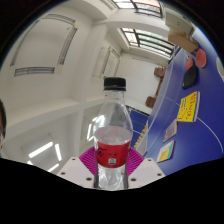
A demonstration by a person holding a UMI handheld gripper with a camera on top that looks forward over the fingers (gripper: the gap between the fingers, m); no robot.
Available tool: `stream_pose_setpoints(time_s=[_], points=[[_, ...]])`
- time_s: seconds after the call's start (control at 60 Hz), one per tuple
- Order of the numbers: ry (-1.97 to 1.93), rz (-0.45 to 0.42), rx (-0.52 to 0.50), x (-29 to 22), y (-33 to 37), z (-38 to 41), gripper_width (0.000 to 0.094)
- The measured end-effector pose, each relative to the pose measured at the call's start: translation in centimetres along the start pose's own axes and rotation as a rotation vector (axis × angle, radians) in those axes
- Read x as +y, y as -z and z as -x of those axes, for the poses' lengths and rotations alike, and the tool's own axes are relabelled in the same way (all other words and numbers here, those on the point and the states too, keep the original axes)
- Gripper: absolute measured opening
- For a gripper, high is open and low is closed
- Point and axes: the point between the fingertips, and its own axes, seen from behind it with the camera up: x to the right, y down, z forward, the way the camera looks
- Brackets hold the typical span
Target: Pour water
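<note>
A clear plastic water bottle (112, 125) with a black cap and a red label stands between my fingers, held up in the air. My gripper (111, 158) is shut on the bottle: the two magenta pads (85, 157) press on its lower part at both sides, at the level of the red label. The bottle is upright in this view and its cap is on. The scene behind is strongly tilted, so the ceiling and wall show behind the bottle.
A blue surface (185, 95) with yellow cards (187, 106) and a white object lies to the right of the bottle. Ceiling light panels (150, 40) and a pale wall fill the background.
</note>
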Motion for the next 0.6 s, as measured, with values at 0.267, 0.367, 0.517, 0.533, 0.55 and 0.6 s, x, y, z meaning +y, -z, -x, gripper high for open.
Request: stream_pose_setpoints(time_s=[0.267,0.367,0.517,0.533,0.55,0.6], points=[[-0.743,-0.217,-0.163,-15.8,6.2,-9.4,0.0328],[-0.866,-0.274,-0.140,-18.1,8.3,-14.4,0.0327],[-0.972,-0.317,-0.137,-19.9,10.0,-18.4,0.0325],[-0.971,-0.313,-0.137,-19.9,10.1,-18.3,0.0325],[-0.970,-0.306,-0.139,-19.9,10.1,-18.2,0.0326],[-0.966,-0.289,-0.138,-19.9,10.1,-18.3,0.0325]])
